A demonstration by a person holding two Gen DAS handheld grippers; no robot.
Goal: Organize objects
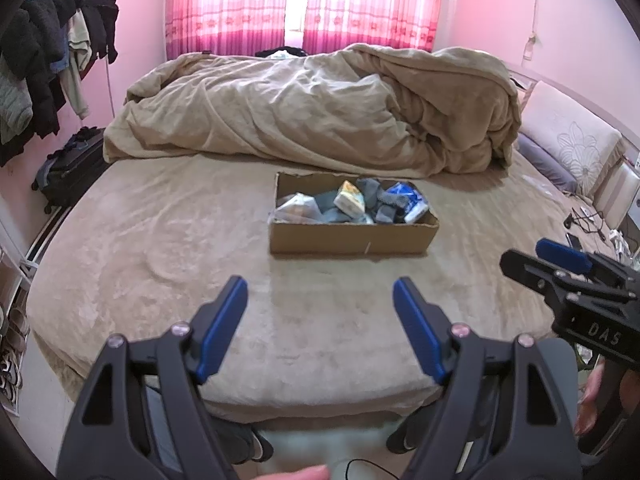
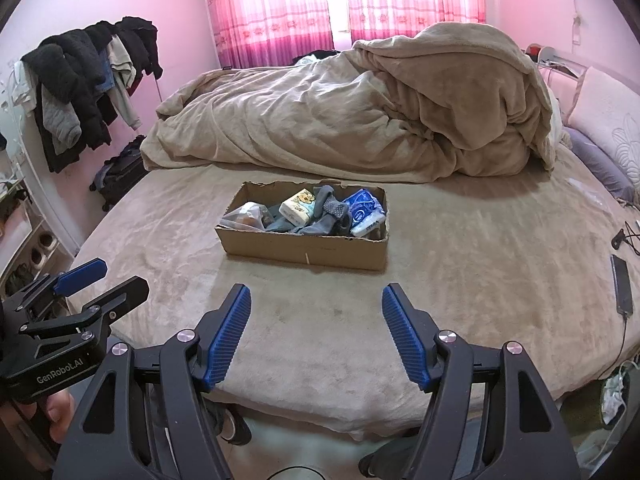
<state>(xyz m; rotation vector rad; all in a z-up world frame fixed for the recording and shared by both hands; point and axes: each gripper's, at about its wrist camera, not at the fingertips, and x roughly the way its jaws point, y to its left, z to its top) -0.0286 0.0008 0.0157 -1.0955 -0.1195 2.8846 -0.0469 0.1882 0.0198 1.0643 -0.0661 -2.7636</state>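
Box: a shallow cardboard box (image 2: 304,248) sits on the bed, near the middle, a little way in front of the heaped duvet and well ahead of both grippers.
Inside the box: a clear plastic bag (image 2: 244,216) lies at the left end, then a cream tissue pack (image 2: 298,205), a tangle of grey socks (image 2: 328,216), and a blue and white packet (image 2: 366,210) at the right end; all of it lies loosely piled and touching.
Left gripper (image 1: 320,320): hangs over the near edge of the bed, its blue fingers (image 1: 222,326) spread wide apart, with nothing between them.
Right gripper (image 2: 316,326): beside the left one and pointing the same way, its ribbed blue pads (image 2: 228,336) equally wide apart, gripping nothing.
Bed (image 2: 460,280): covered in a tan plush sheet, bare around the box.
Duvet (image 2: 360,120): a tan bundle, rumpled across the far half of the bed.
Phone (image 2: 622,284): lies near the right edge of the bed, with a cable running from it.
Clothes (image 2: 80,92): dark coats and lighter garments hang in a bunch on the left wall.
Suitcase (image 2: 120,172): dark, on the floor under the clothes.
Curtains (image 2: 344,4): pink, drawn over the bright window behind the bed.
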